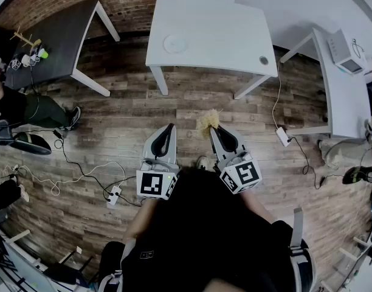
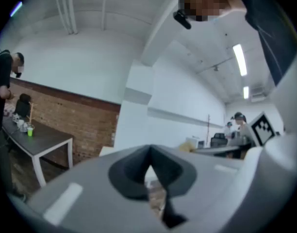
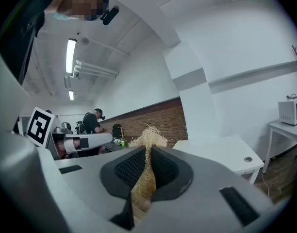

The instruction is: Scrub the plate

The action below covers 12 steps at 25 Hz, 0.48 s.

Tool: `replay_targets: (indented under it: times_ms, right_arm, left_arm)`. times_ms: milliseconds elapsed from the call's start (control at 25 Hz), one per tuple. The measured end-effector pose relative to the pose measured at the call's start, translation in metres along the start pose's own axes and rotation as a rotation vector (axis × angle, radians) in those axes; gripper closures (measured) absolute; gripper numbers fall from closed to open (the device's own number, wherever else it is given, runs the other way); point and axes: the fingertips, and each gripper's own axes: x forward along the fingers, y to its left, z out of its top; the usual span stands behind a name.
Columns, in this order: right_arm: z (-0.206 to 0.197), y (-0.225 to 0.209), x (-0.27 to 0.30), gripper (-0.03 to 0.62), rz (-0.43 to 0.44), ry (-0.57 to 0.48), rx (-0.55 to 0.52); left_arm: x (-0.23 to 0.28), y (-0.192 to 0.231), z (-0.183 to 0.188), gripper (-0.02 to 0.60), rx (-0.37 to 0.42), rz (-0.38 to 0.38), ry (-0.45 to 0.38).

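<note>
The plate (image 1: pixel 174 43) is a small, round, white disc, pale enough that it barely stands out from the white table (image 1: pixel 222 17) under it; only a faint ring marks its rim. It lies flat near the table's left edge, about midway between the near and far edges and well apart from the round hole (image 1: pixel 263 60) by the near right corner. Whether its surface is clean or dirty is too small to tell.

Both your grippers are raised over the wooden floor (image 1: pixel 113 120), well short of the table. Your right gripper (image 1: pixel 210 128) is clamped on a straw-coloured, fibrous scrubber (image 1: pixel 208 121), whose frayed tuft sticks out past the jaw tips. Your left gripper (image 1: pixel 169 128) has its jaws pressed together with nothing between them.

Only the head view shows the plate and how far your grippers are from it. The right gripper view gives the grip itself: the scrubber (image 3: pixel 144 178) is pinched flat between the ribbed pads (image 3: pixel 129 169) of the right gripper (image 3: pixel 147 152), fanning out above them, with the white table (image 3: pixel 221 152) beyond to the right. The left gripper view shows the left gripper (image 2: pixel 149 152) meeting at its tips, with a sliver of floor visible through the slit lower down, and a dark table (image 2: pixel 41 139) by the brick wall (image 2: pixel 66 113) on the left.
</note>
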Motion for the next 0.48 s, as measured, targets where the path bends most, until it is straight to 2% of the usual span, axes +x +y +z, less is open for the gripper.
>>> replay_targets:
  times_ms: [480]
  right_arm:
    - [0.0004,0.0089,-0.0006,0.562,0.005,-0.005,0.006]
  left_arm:
    - [-0.0087,0.0044,-0.0003,0.578,-0.007,0.006,-0.004]
